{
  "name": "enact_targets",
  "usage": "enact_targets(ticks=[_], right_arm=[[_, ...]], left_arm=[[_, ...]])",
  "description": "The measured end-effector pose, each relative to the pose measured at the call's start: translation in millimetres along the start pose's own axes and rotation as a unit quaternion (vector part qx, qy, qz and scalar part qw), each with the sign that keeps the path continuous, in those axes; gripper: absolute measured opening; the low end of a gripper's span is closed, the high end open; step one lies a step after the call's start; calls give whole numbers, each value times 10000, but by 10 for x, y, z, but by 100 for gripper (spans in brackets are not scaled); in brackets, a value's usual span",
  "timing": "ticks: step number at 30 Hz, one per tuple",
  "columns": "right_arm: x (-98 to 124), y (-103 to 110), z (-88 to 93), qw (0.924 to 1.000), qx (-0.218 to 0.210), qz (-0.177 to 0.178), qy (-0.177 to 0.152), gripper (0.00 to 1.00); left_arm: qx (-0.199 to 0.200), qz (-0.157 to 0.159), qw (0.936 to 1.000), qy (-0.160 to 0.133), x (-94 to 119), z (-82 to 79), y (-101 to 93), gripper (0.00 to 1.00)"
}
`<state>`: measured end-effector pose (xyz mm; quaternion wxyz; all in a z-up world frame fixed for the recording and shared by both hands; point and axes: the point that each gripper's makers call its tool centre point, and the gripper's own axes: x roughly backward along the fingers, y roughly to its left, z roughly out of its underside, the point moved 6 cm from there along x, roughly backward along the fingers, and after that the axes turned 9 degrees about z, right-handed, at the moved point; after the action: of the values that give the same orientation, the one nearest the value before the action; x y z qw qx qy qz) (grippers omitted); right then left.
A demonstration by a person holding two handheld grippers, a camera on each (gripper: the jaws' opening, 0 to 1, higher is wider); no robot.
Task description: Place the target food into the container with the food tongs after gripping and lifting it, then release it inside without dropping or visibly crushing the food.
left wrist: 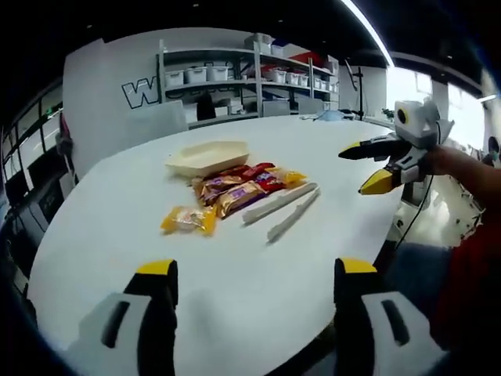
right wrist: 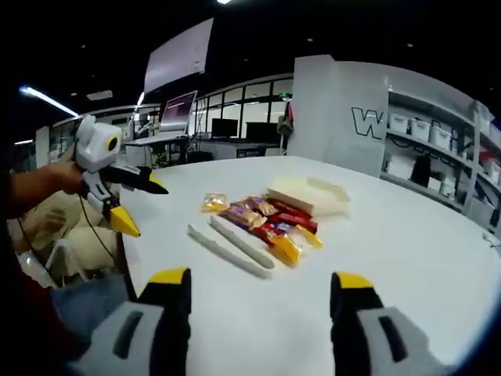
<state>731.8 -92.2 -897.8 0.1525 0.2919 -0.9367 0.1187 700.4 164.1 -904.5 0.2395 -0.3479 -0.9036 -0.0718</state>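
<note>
In your left gripper view, your left gripper (left wrist: 256, 286) hangs low over the white tabletop (left wrist: 117, 235) with its jaws spread wide and empty, while the wrapped snack packets (left wrist: 235, 189) lie in a cluster just in front of the shallow cream container (left wrist: 208, 156), the white food tongs (left wrist: 283, 207) lie flat just beside them, and your right gripper (left wrist: 374, 166) hovers at the far right, jaws apart and holding nothing. In your right gripper view, your right gripper (right wrist: 258, 286) also stands wide open and empty near the tabletop's edge, with the tongs (right wrist: 231, 244) lying between it and the packets (right wrist: 262, 222), the container (right wrist: 309, 194) just behind those, and your left gripper (right wrist: 141, 205) open in the air at the left.
</note>
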Motion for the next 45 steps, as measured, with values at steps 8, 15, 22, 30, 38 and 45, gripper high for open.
enact_targets(ticks=[8, 15, 22, 30, 38, 45], right_arm=[[-68, 34, -3, 9999, 91, -90, 16, 67], [-103, 56, -12, 9998, 131, -141, -57, 61], [-150, 53, -12, 9996, 173, -175, -104, 56], [-233, 53, 20, 9995, 224, -202, -81, 51], [-287, 40, 34, 9994, 249, -212, -93, 46], [-332, 31, 64, 9995, 177, -256, -90, 43]], left_arm=[[-50, 102, 9999, -15, -30, -16, -18, 72], [25, 183, 9998, 41, -68, -17, -9, 68], [-45, 265, 9996, 51, -130, -31, -24, 66], [-102, 393, 9991, 101, -231, -35, -32, 63], [-253, 520, 9983, 67, -304, -49, -44, 55], [-263, 629, 9976, 80, -350, -39, -60, 49]])
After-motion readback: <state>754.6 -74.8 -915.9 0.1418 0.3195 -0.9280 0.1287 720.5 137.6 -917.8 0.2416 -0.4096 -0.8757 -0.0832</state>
